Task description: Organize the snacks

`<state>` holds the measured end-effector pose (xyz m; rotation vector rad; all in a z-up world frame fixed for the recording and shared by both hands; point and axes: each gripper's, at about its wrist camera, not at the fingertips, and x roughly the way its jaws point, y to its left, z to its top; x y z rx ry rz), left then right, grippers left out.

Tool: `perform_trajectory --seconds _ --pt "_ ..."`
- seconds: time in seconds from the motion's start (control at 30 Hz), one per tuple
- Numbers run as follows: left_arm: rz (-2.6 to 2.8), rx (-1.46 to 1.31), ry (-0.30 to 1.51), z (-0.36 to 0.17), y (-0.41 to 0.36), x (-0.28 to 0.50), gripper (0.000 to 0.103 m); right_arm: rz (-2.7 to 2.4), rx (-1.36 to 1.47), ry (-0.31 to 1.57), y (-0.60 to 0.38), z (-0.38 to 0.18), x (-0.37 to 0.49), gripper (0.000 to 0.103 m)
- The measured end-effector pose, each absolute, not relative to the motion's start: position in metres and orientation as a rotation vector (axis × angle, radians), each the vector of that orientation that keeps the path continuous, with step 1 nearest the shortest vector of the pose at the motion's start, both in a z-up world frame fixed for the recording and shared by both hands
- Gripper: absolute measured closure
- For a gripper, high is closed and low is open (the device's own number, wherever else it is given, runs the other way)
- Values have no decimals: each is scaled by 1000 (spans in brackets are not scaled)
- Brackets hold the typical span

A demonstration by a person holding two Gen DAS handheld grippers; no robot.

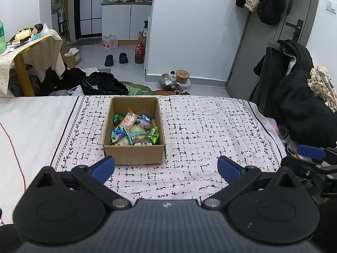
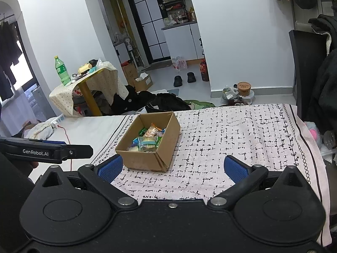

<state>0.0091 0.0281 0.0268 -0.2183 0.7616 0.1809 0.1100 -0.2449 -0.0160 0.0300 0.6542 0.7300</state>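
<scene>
A brown cardboard box (image 1: 133,155) stands on the patterned cloth (image 1: 210,130). It holds several snack packets (image 1: 134,129) in green, blue and orange wrappers. My left gripper (image 1: 166,168) is open and empty, just in front of the box. In the right wrist view the box (image 2: 145,160) sits ahead and to the left, with the snack packets (image 2: 147,140) inside. My right gripper (image 2: 172,167) is open and empty, near the box's front right corner. The left gripper also shows from the side in the right wrist view (image 2: 90,150), and the right gripper shows in the left wrist view (image 1: 299,149).
The cloth's far edge (image 1: 189,97) drops to the floor, where a black bag (image 1: 105,84) and clutter lie. A side table (image 2: 84,84) with a green bottle (image 2: 61,70) stands far left. A chair with dark clothes (image 1: 294,97) is at the right. A red cable (image 2: 65,132) crosses the white sheet.
</scene>
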Motion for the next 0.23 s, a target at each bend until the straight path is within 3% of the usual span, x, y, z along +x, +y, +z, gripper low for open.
perform_trajectory --seconds 0.23 --pt "179 -221 762 26 28 10 0 732 28 655 -245 -17 110 0"
